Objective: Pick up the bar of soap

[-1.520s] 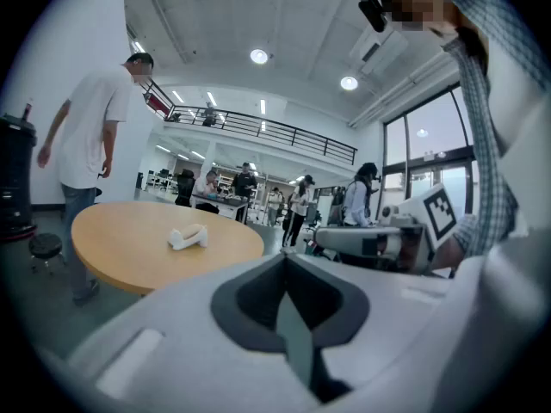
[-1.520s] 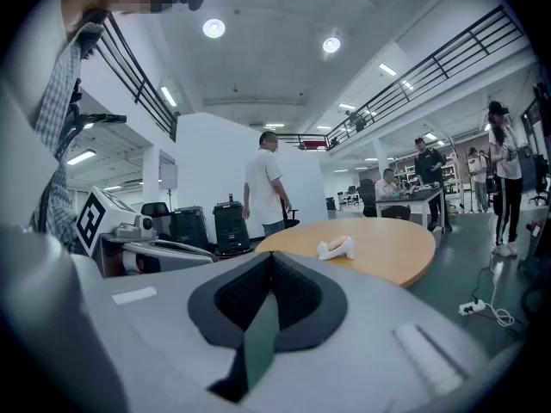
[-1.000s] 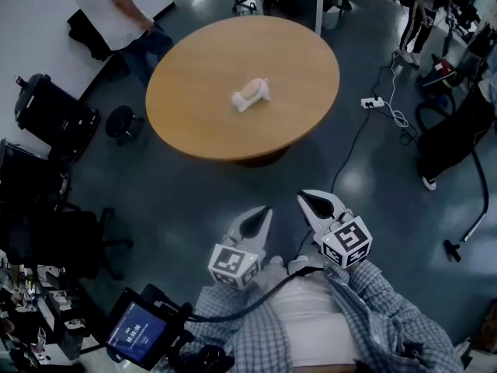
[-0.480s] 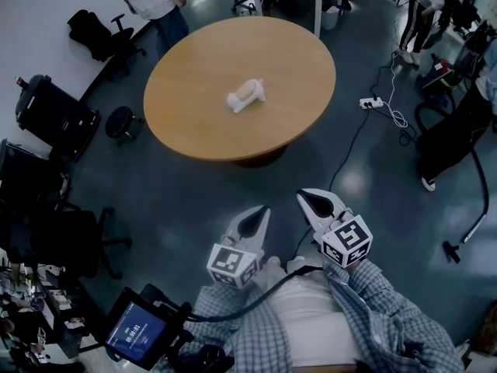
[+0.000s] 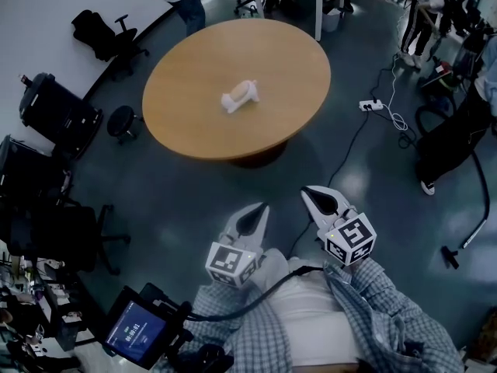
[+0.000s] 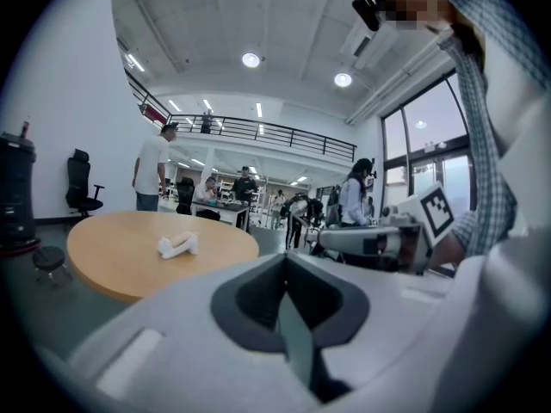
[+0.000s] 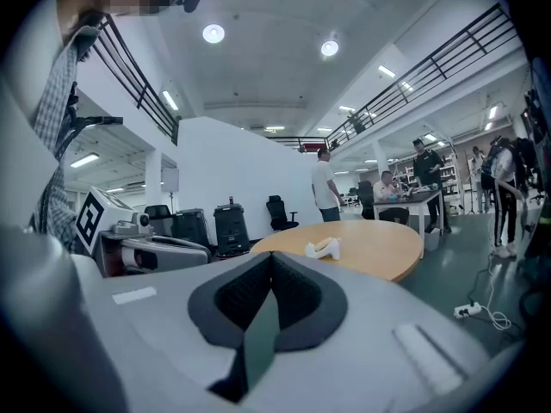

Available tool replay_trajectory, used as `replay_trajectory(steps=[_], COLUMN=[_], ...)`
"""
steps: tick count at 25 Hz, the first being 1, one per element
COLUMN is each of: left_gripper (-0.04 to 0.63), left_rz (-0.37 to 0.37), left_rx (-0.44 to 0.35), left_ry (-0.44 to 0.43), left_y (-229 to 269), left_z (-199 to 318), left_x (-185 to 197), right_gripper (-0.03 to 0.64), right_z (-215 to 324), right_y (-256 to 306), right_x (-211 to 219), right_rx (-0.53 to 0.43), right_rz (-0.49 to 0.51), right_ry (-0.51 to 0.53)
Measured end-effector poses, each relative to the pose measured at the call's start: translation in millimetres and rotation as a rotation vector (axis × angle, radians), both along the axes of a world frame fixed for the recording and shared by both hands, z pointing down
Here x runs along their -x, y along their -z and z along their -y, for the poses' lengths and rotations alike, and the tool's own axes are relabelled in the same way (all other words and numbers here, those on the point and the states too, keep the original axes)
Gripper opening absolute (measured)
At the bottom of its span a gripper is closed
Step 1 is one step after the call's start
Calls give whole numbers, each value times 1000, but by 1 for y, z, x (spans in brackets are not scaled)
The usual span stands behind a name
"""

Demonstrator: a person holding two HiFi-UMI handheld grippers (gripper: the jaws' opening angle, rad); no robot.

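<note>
White, lumpy soap (image 5: 239, 97) lies on wooden table (image 5: 289, 61).

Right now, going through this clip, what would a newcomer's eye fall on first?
The round wooden table in the middle of the dark floor, with a single small white lump, likely the soap, near its centre. Next, the left gripper and right gripper, both shut and empty, held close to the person's body, well short of the table.
</note>
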State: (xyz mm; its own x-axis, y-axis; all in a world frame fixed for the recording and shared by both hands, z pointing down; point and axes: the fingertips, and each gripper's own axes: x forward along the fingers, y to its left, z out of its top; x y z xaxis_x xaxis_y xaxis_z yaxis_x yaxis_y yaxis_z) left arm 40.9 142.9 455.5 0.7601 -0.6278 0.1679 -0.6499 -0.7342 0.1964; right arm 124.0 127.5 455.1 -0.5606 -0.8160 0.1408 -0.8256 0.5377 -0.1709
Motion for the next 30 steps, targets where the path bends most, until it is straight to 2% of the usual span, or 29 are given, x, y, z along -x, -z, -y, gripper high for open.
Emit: replay_trajectory(steps=[4, 9, 16, 22, 30], left_gripper=[-2, -2, -2, -2, -2], left_rz=[-22, 12, -7, -39, 2], left_rx=[26, 29, 21, 14, 34], left_ry=[33, 36, 36, 66, 63], left_y=[-5, -14, -10, -13, -25], left_z=[-4, 5, 22, 113, 219], left_x=[3, 4, 3, 21, 51], right_gripper=[3, 3, 3, 3, 3], right_z=[-8, -2, 6, 96, 209], right_y=[-7, -17, -16, -24, -33], right_x=[1, 7, 7, 16, 50], right_rx=[23, 36, 36, 34, 68], right_rz=[-6, -56, -50, -61, -88], right_ry=[21, 62, 47, 41, 79])
